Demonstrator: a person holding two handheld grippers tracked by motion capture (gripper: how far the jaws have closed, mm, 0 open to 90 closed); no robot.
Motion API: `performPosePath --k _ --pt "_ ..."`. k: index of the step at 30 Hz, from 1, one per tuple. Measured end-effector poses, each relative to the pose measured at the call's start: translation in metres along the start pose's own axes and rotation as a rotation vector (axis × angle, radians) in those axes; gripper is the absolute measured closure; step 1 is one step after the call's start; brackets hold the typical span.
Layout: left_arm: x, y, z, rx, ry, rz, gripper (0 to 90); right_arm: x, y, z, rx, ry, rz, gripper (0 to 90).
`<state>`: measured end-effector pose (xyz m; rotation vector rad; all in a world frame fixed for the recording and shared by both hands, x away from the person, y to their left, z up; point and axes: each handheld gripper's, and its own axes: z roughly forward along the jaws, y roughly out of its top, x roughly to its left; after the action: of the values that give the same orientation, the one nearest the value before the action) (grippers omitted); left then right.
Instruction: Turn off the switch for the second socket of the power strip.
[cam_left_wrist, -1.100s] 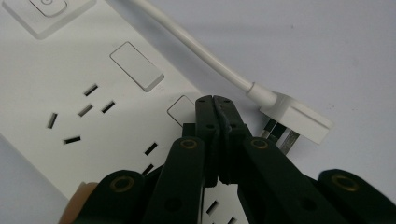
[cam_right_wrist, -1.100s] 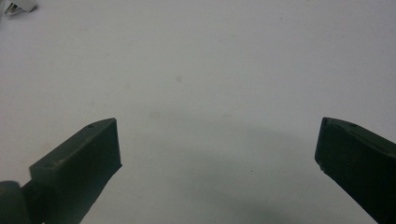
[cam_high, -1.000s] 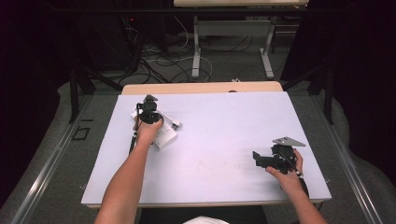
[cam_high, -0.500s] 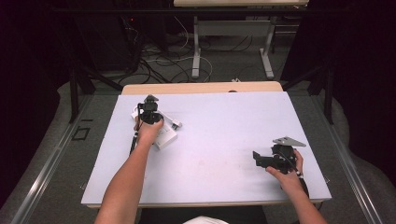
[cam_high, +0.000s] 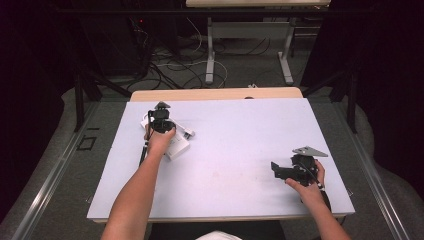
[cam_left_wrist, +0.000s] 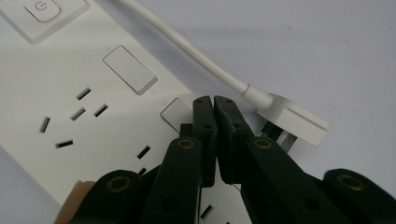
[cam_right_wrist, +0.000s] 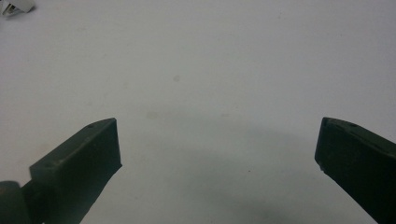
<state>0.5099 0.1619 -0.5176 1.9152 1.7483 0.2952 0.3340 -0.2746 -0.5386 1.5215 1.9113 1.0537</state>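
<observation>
We kept the left gripper (cam_left_wrist: 214, 103) over the white power strip (cam_left_wrist: 84, 93) at the upper left of the high view, its jaws drawn almost together with nothing between them, tips on the strip's face by a small blank panel, probably to steady it. The white plug (cam_left_wrist: 292, 119) lay on the table (cam_high: 240, 135) just right of the tips, prongs out of the sockets, so plugging looked undone. Our right gripper (cam_right_wrist: 217, 149) waited at lower right, jaws wide and empty, well apart.

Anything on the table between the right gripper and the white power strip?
No. In the high view, only bare white tabletop separates the right gripper from the white power strip.
</observation>
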Motion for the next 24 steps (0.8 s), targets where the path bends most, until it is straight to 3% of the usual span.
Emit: performPosePath --k 24 --pt "-0.0019 0.0012 -0.0086 -0.036 -0.027 0.008 81.9 -0.0022 0.0004 0.0002 -0.004 0.003 0.001 0.0"
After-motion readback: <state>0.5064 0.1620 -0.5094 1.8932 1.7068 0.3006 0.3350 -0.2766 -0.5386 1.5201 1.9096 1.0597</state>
